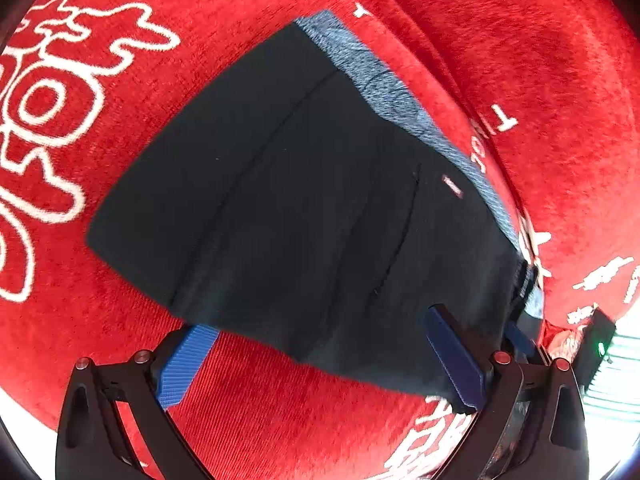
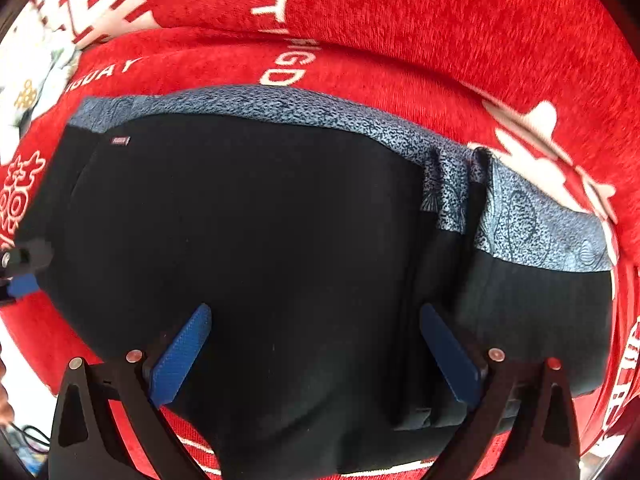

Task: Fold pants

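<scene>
Black pants [image 1: 288, 208] with a blue patterned waistband [image 1: 384, 92] lie folded flat on a red blanket [image 1: 280, 420]. My left gripper [image 1: 320, 344] is open, its blue fingers [image 1: 186, 364] spread over the near edge of the pants, holding nothing. In the right wrist view the same pants [image 2: 256, 240] fill the frame, with the waistband [image 2: 532, 224] along the far edge. My right gripper [image 2: 316, 344] is open above the black cloth, fingers [image 2: 180, 356] apart and empty. The left gripper's tip shows at the far left [image 2: 22, 280].
The red blanket [image 2: 400, 4] bears white lettering and figures [image 1: 44, 108] and rises in a fold behind the pants. A white floral cloth [image 2: 32, 72] lies at the far left. A bright striped object [image 1: 612, 380] sits at the right edge.
</scene>
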Tool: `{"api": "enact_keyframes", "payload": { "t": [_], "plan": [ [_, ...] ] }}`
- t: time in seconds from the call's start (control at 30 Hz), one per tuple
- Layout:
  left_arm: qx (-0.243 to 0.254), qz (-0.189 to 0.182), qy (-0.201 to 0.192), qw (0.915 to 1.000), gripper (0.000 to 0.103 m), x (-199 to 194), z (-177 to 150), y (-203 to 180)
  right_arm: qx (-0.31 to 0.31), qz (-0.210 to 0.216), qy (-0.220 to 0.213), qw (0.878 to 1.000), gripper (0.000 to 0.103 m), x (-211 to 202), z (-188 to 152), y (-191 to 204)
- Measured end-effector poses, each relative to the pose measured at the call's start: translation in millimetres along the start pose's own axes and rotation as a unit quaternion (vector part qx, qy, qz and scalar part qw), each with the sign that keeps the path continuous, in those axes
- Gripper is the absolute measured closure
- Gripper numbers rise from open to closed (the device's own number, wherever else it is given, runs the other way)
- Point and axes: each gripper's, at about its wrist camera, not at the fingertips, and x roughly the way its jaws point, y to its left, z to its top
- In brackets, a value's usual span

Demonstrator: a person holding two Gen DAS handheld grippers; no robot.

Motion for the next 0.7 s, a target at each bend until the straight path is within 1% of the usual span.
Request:
{"api": "enact_keyframes", "payload": {
  "t": [0.1,0.17,0.23,0.27,0.33,0.4,0.43,0.47,0.5,0.53,0.57,0.6,0.63,0.67,0.7],
  "plan": [
    [-0.02,0.007,-0.002,0.9998,0.0,10.6,6.4,0.8,0.008,0.013,0.001,1.0,0.0,-2.3,-0.9,-5.1],
    [-0.021,0.008,-0.008,0.9997,0.0,6.4,8.5,-7.1,0.006,0.018,0.009,1.0,0.0,-2.9,1.8,-7.0],
    [-0.004,-0.003,-0.021,0.9998,0.0,-4.6,7.6,-18.5,0.006,0.025,0.009,1.0,0.0,-4.0,3.0,-9.8],
    [0.012,-0.004,-0.037,0.9992,0.0,-11.8,6.5,-26.4,0.006,0.028,0.007,1.0,0.0,-4.7,3.2,-11.4],
    [0.024,-0.004,-0.049,0.9985,0.0,-13.5,6.5,-32.3,0.002,0.029,0.003,1.0,0.0,-5.7,2.7,-12.9],
    [0.007,0.015,-0.03,0.9994,0.001,2.1,12.3,-26.4,-0.008,0.026,0.003,1.0,0.0,-7.1,2.8,-12.4],
    [-0.003,0.03,-0.03,0.9991,0.004,7.4,14.4,-23.5,-0.011,0.028,0.006,1.0,0.0,-8.4,2.8,-14.1],
    [-0.006,0.055,-0.036,0.9978,0.019,9.2,14.8,-22.6,-0.014,0.03,0.012,0.999,0.0,-9.2,3.4,-14.2],
    [0.002,0.062,-0.04,0.9973,0.023,9.3,15.5,-25.3,-0.014,0.032,0.018,0.999,0.0,-10.1,-1.0,-8.7],
    [0.014,0.075,-0.056,0.9955,0.029,2.9,13.4,-31.4,-0.011,0.04,0.022,0.999,0.0,-17.3,2.9,-11.5],
    [0.038,0.099,-0.072,0.9918,0.045,-2.9,11.1,-41.7,-0.007,0.046,0.019,0.999,0.0,-24.1,6.3,-13.5],
    [0.086,0.15,-0.09,0.9808,0.064,-7.8,6.6,-57.9,-0.002,0.054,0.014,0.998,0.0,-32.3,10.3,-16.8],
    [0.135,0.195,-0.101,0.9661,0.065,-9.3,1.0,-72.7,0.003,0.068,0.008,0.998,0.0,-42.0,17.1,-20.0],
    [0.168,0.217,-0.11,0.9552,0.065,-10.1,-4.1,-82.1,0.01,0.091,0.004,0.996,0.0,-52.4,27.2,-23.2],
    [0.217,0.249,-0.128,0.9353,0.066,-9.4,-13.8,-95.0,0.015,0.112,0.003,0.994,0.0,-59.2,36.3,-24.4]
  ]
}}
